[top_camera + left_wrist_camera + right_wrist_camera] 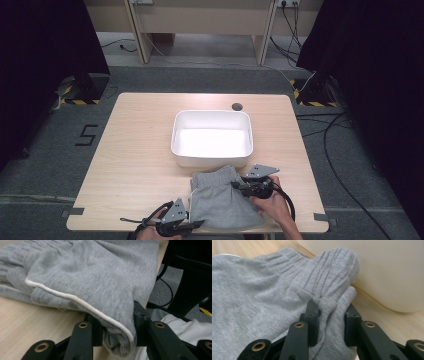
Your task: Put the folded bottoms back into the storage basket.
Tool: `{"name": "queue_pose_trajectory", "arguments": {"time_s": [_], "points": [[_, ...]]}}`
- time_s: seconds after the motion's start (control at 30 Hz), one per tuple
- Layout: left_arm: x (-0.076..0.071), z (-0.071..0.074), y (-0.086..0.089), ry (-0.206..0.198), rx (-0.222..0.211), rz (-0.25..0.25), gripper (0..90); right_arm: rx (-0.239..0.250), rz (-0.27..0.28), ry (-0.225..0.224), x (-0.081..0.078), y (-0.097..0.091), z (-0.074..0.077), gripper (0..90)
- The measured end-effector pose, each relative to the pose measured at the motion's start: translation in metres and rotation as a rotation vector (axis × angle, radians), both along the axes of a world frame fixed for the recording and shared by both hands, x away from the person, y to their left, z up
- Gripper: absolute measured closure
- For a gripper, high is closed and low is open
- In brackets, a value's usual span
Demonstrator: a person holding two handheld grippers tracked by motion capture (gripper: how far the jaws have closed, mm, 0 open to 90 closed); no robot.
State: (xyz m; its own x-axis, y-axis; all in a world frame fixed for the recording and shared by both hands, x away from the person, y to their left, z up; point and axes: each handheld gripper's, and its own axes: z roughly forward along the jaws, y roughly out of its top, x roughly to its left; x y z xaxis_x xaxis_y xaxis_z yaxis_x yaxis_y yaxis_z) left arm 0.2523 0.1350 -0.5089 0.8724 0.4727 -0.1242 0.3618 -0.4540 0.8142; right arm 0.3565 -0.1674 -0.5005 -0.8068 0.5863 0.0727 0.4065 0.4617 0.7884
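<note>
A folded grey garment [220, 197] with a ribbed waistband and white piping lies at the table's near edge, just in front of a white tub [212, 137]. My left gripper [196, 223] is shut on the garment's near left corner; in the left gripper view the piped hem [82, 302] is pinched between the jaws [117, 333]. My right gripper [236, 185] is shut on the ribbed waistband at the garment's right side. In the right gripper view the bunched waistband [332, 287] sits between the jaws [329, 322], close to the tub wall [387, 270].
The tub stands empty at the table's middle. A small dark round disc [237, 106] is set in the wooden table [130, 150] behind the tub. Cables [335, 160] run over the floor to the right, and black curtains hang at both sides.
</note>
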Motion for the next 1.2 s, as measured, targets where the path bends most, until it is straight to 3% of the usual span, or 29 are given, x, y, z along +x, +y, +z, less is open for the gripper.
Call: {"name": "queue_pose_trajectory", "arguments": {"time_s": [0.53, 0.67, 0.93, 1.2], "points": [[-0.011, 0.030, 0.013, -0.041, -0.053, 0.002, 67.2, 0.037, 0.035, -0.097, -0.019, 0.003, 0.034, 72.7], [-0.014, 0.040, 0.017, -0.059, -0.050, 0.004, 67.2, 0.047, 0.047, -0.117, -0.022, 0.006, 0.044, 72.7], [-0.014, 0.060, 0.022, -0.088, -0.050, 0.013, 67.1, 0.062, 0.059, -0.151, -0.020, 0.013, 0.062, 72.7], [-0.010, 0.075, 0.029, -0.110, -0.074, 0.023, 67.1, 0.055, 0.077, -0.186, -0.018, 0.020, 0.090, 72.7]]}}
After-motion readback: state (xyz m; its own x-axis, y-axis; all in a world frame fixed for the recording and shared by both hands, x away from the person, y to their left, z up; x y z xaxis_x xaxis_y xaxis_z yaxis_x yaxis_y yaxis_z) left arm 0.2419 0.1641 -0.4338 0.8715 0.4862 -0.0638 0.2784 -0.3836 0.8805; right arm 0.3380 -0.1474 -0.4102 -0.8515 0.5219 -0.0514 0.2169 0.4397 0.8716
